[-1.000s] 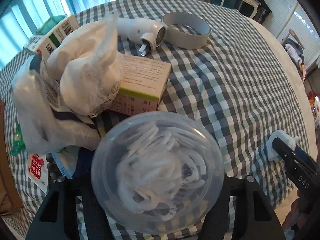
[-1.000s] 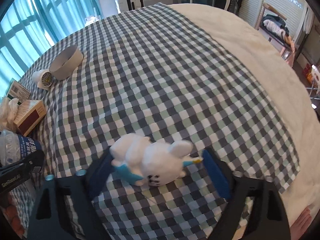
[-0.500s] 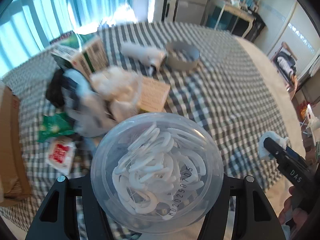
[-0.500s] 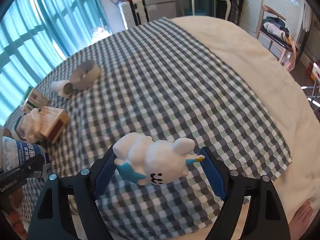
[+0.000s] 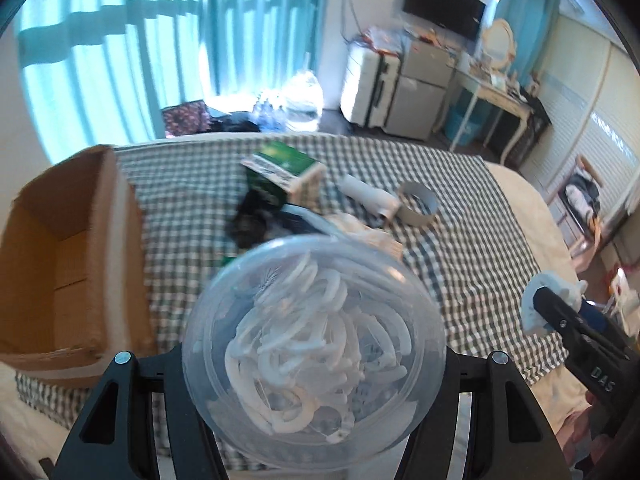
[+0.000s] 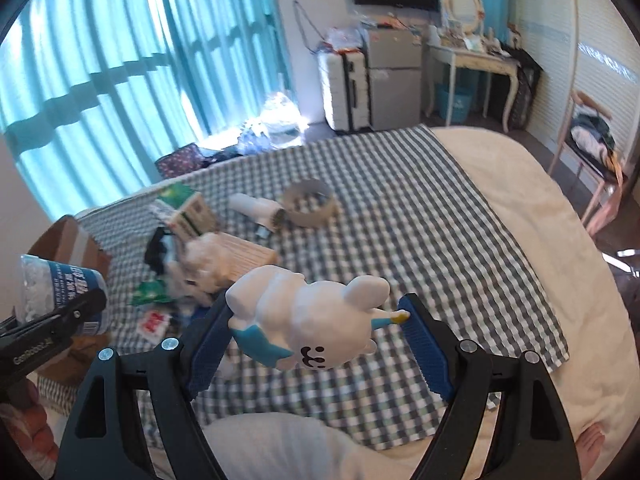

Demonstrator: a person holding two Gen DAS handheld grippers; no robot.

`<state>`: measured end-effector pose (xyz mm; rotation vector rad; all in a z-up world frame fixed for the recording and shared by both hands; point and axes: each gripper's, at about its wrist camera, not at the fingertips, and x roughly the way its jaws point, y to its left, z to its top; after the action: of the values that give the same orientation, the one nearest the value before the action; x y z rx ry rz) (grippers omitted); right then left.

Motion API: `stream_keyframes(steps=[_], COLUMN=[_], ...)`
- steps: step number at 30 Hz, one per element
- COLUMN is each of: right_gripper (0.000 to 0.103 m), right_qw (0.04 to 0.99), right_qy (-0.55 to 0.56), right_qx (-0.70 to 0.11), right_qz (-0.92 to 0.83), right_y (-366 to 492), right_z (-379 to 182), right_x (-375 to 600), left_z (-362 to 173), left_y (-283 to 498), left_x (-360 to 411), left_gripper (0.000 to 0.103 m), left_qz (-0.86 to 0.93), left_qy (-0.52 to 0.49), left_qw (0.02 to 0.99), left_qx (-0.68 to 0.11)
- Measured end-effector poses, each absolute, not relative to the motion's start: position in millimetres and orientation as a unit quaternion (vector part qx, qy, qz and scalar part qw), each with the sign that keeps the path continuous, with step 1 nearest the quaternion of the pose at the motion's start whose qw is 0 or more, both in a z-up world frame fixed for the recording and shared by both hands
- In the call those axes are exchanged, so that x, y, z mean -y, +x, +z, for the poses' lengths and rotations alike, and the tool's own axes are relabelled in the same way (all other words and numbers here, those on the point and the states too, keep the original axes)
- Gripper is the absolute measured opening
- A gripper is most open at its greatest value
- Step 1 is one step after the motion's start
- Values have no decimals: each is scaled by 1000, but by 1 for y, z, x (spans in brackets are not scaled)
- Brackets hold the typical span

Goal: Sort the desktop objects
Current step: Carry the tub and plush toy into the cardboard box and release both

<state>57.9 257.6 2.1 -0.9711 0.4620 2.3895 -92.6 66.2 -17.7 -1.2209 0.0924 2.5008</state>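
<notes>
My left gripper (image 5: 314,356) is shut on a clear round plastic tub (image 5: 316,344) full of white plastic rings, held high above the checked cloth (image 5: 472,248). The tub also shows in the right wrist view (image 6: 56,296), with a blue label. My right gripper (image 6: 316,336) is shut on a white plush toy (image 6: 308,320) with a blue scarf, lifted off the cloth; it shows at the right edge of the left wrist view (image 5: 548,300). An open cardboard box (image 5: 68,264) stands at the left.
On the cloth lie a green-and-white carton (image 5: 284,172), a white plug device (image 5: 372,200), a grey tape ring (image 5: 418,204), a tan box (image 6: 248,256), white bags (image 6: 200,268) and small packets (image 6: 152,320). A cream blanket (image 6: 540,240) lies to the right.
Both grippers have risen and pulled back from the cloth with their loads. The clutter looks smaller and farther, and the cardboard box has come into the left view.
</notes>
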Motion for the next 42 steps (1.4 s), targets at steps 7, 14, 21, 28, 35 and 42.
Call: stream_keyframes(steps=[7,14,21,28,35,42], right_gripper=[82,82,82,82,82,82], right_qw=[192,126,63,16,-10,-29], right_qy=[-342,-345,-357,-376,-395,-397], right_qx=[-130,-96,-65,-52,-63,-73], right_qz=[911,925,929,925,917,914], right_y=[23,-11,-58,-105,-139,-165], right_z=[34,45,50,37,20,16], right_x=[-188,-121,-61,-11,13,25], left_z=[9,20,18,-4,-27,-30], left_y=[-96,-103,-118,-134,-141,-144], left_x=[-3,56,115,168,197,213], left_gripper=[63,63,63,63,63,85], left_qz=[906,917,920,910,900,895], left_qy=[-400,-388,-386,-411,-432,-438], left_qw=[137,96,54,15,22,15], left_qx=[-8,18,40,47,52,84])
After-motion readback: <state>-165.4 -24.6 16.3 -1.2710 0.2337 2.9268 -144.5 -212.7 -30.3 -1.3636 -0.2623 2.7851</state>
